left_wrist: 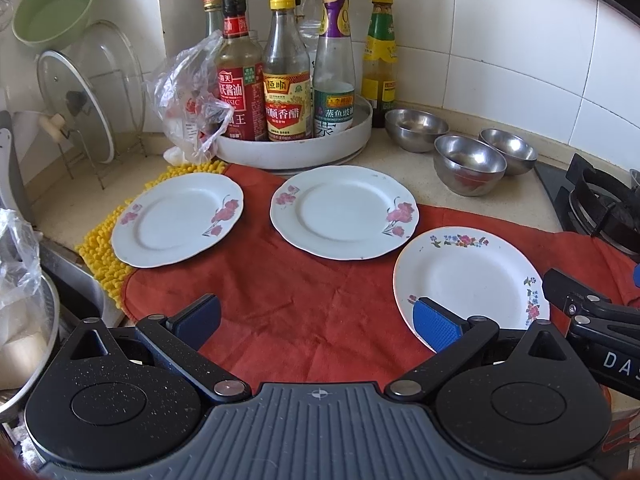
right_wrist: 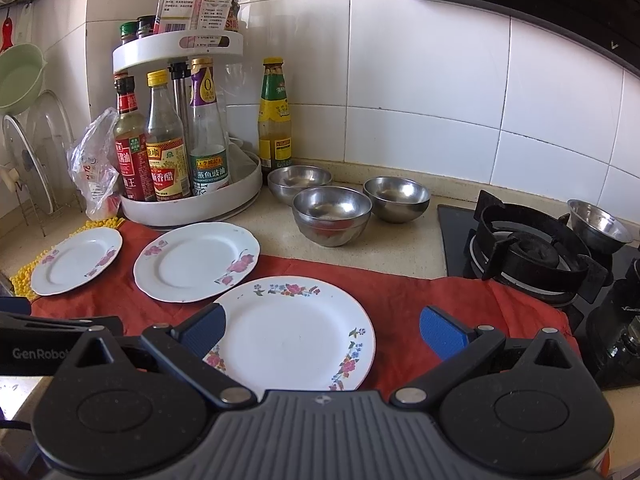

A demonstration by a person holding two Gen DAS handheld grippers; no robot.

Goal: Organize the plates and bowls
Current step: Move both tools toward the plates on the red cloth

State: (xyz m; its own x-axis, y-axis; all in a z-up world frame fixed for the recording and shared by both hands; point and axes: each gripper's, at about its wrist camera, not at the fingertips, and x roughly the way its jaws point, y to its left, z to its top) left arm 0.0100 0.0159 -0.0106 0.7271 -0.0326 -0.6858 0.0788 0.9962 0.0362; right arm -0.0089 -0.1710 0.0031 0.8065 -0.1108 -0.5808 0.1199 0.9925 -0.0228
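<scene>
Three white flowered plates lie apart on a red cloth: a left plate, a middle plate and a near right plate. Three steel bowls stand behind them, also in the right wrist view. My left gripper is open and empty above the cloth, its right pad over the near plate's rim. My right gripper is open and empty, straddling the near plate.
A white turntable rack of sauce bottles stands at the back, with a plastic bag beside it. A lid rack and sink are on the left. A gas stove with a small steel cup is on the right.
</scene>
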